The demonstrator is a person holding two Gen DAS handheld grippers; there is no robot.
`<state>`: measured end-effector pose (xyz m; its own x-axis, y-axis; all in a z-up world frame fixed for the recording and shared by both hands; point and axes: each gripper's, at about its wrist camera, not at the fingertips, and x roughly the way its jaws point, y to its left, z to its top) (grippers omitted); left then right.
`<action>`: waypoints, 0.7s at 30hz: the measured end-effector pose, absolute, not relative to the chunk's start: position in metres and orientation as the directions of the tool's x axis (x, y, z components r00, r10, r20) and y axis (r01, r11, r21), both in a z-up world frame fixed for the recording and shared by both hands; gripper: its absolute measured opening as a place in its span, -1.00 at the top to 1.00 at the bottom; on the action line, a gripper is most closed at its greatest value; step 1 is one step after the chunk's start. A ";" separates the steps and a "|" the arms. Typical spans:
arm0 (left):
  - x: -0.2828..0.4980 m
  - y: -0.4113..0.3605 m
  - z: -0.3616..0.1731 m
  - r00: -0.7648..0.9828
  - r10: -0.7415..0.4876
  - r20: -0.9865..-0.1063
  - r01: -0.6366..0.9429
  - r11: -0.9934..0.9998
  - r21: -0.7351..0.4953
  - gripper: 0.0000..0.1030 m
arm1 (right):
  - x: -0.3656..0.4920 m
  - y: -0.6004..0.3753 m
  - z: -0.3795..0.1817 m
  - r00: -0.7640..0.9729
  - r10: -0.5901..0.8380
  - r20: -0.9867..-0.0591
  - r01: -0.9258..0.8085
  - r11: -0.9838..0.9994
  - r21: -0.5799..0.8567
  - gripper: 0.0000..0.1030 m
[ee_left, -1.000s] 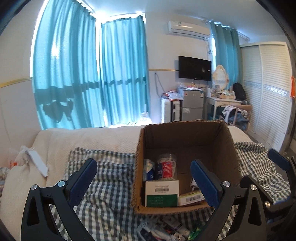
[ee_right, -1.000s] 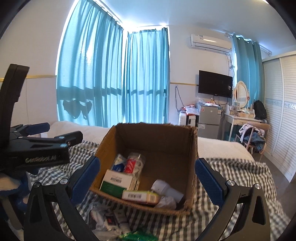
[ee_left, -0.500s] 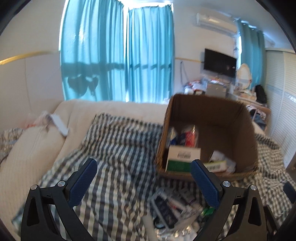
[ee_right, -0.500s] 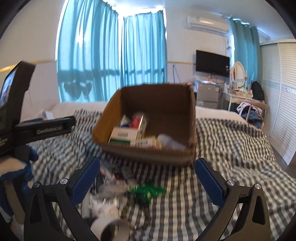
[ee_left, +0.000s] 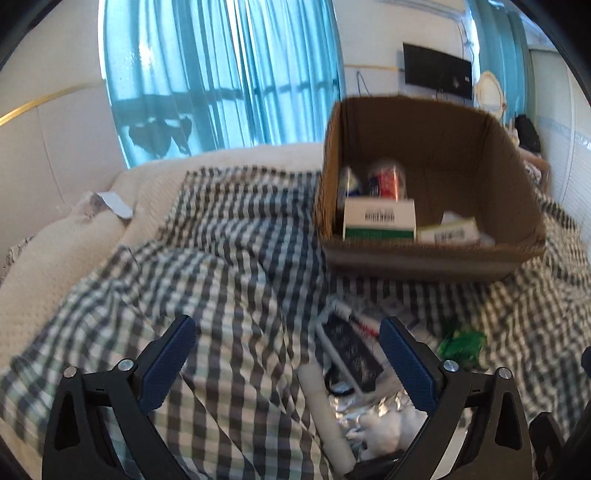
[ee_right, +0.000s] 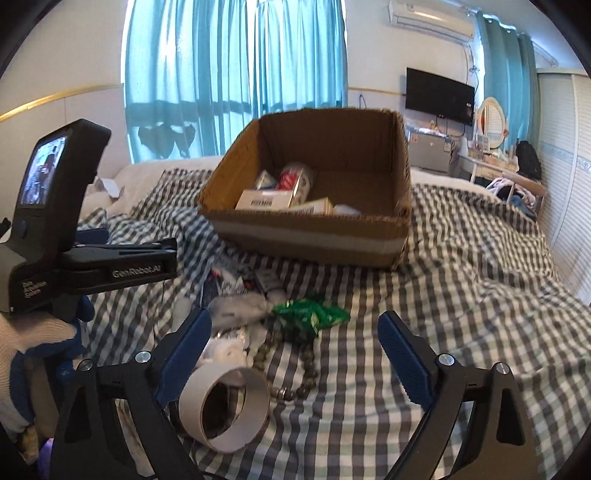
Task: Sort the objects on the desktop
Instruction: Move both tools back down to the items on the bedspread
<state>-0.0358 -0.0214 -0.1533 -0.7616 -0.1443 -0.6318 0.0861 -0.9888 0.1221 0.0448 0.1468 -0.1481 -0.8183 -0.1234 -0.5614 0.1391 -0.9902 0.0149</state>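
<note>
Both grippers, left (ee_left: 284, 350) and right (ee_right: 295, 343), are held wide open, empty. The green packet (ee_right: 310, 314), probably snacks, is best approached squarely, frame centre.

teal curtains (ee_right: 236, 74), wall television (ee_right: 439, 95), air conditioner (ee_right: 430, 16)

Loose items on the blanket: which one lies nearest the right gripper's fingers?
The white tape roll, lying beside the right gripper's left finger. The green packet and bead string lie farther forward.
</note>
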 end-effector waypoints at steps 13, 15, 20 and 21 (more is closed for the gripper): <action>-0.052 -0.031 -0.196 -0.636 -0.139 -0.759 0.077 -0.990 0.117 -0.78 | 0.033 0.139 -0.191 -0.723 -0.160 -0.672 0.174 -0.984 0.047 -0.48; -0.054 -0.029 -0.205 -0.611 -0.136 -0.780 0.061 -0.990 0.125 -0.76 | 0.032 0.138 -0.194 -0.716 -0.172 -0.676 0.181 -0.982 0.058 -0.48; -0.058 -0.024 -0.214 -0.585 -0.130 -0.800 0.039 -0.990 0.133 -0.75 | 0.028 0.137 -0.199 -0.696 -0.208 -0.687 0.200 -0.975 0.093 -0.47; -0.059 -0.024 -0.217 -0.579 -0.130 -0.805 0.034 -0.990 0.136 -0.73 | 0.028 0.136 -0.199 -0.692 -0.216 -0.689 0.204 -0.974 0.100 -0.44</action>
<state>-0.0588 -0.0236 -0.2167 -0.5786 -0.1302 -0.8051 0.0341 -0.9902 0.1357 0.0278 0.1362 -0.1994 -0.6921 -0.2159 -0.6888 0.2044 -0.9738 0.0998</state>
